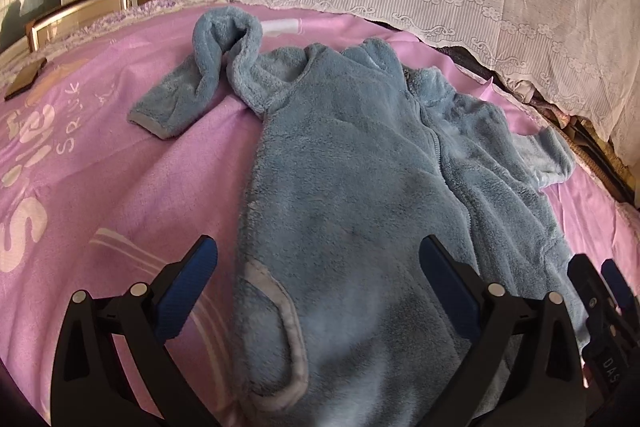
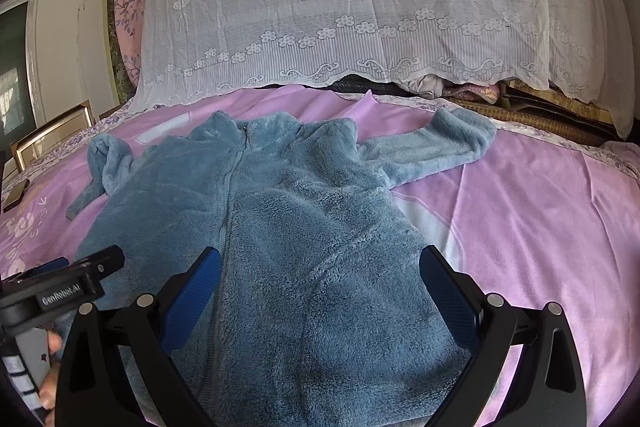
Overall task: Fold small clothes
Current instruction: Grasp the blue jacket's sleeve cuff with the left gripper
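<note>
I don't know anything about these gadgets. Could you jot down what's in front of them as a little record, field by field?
Garment: blue fleece jacket, lying flat and zipped up
Surface: pink bedspread with white print
Left sleeve: bunched and looped over itself
Right sleeve: stretched out sideways
Left gripper: open, hovering over the hem, holding nothing
Right gripper: open, over the lower jacket, holding nothing
Behind: white lace cover draped over a pile
Folding: not yet begun
</note>
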Motion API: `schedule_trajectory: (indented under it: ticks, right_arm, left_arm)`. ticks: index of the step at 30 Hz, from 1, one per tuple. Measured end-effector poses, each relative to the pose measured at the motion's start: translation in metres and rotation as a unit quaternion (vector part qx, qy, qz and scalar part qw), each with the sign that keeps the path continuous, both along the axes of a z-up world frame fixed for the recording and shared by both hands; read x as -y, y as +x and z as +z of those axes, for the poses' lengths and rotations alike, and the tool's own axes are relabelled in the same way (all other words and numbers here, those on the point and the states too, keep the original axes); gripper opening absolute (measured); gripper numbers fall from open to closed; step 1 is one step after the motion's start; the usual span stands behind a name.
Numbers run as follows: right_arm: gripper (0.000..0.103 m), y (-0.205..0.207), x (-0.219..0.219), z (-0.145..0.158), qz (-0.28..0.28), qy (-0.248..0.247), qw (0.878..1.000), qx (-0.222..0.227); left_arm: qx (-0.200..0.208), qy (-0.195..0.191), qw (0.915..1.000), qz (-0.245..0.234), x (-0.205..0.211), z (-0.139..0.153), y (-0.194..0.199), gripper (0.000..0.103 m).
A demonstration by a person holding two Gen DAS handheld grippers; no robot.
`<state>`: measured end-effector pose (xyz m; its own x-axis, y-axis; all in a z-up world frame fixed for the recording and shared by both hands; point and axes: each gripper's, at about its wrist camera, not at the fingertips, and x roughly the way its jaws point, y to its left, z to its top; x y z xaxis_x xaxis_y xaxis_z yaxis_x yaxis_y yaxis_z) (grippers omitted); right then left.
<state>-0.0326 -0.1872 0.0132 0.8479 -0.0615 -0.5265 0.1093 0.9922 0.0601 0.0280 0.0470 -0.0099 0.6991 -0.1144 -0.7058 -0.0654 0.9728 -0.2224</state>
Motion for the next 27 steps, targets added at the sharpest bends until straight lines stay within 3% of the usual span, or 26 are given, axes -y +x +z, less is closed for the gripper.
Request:
schedule_trajectory:
  ticks: [4,9,11,14,17,18,20,22,23,27]
  right_arm:
    - [0.1,0.002,0.008,-0.001,-0.003,0.028,1.0,-0.007]
    - [0.1,0.006,0.018,-0.002,-0.004,0.052,0.999,-0.01]
    - [0.1,0.008,0.021,-0.004,-0.005,0.062,0.998,-0.014]
    - [0.1,0.014,0.028,-0.008,-0.007,0.084,0.996,-0.026]
    - [0.1,0.019,0.036,-0.013,-0.01,0.111,0.993,-0.038]
    - [0.1,0.019,0.038,-0.014,-0.011,0.12,0.992,-0.039]
    - [0.1,0.02,0.042,-0.016,-0.016,0.134,0.99,-0.039]
    - [0.1,0.018,0.045,-0.017,-0.02,0.146,0.988,-0.036]
    - [0.1,0.018,0.047,-0.017,-0.022,0.15,0.988,-0.035]
    - [0.1,0.018,0.047,-0.016,-0.023,0.153,0.987,-0.033]
  left_arm:
    - [-0.03,-0.054,0.9978,0.022,-0.053,0.007,0.028,0.099]
    - [-0.058,-0.113,0.9892,0.072,-0.113,0.004,0.076,0.099]
    - [-0.077,-0.154,0.9821,0.078,-0.133,-0.005,0.096,0.099]
    - [-0.077,-0.248,0.9622,0.082,-0.158,-0.022,0.106,0.099]
    - [-0.053,-0.284,0.9548,0.072,-0.167,-0.024,0.104,0.098]
    - [-0.048,-0.288,0.9542,0.066,-0.167,-0.025,0.102,0.094]
    - [-0.042,-0.307,0.9498,0.046,-0.169,-0.027,0.102,0.062]
    - [-0.049,-0.334,0.9411,0.018,-0.169,-0.033,0.108,0.023]
    - [-0.052,-0.329,0.9427,0.015,-0.168,-0.035,0.111,0.014]
    - [-0.042,-0.307,0.9505,0.027,-0.171,-0.029,0.112,0.008]
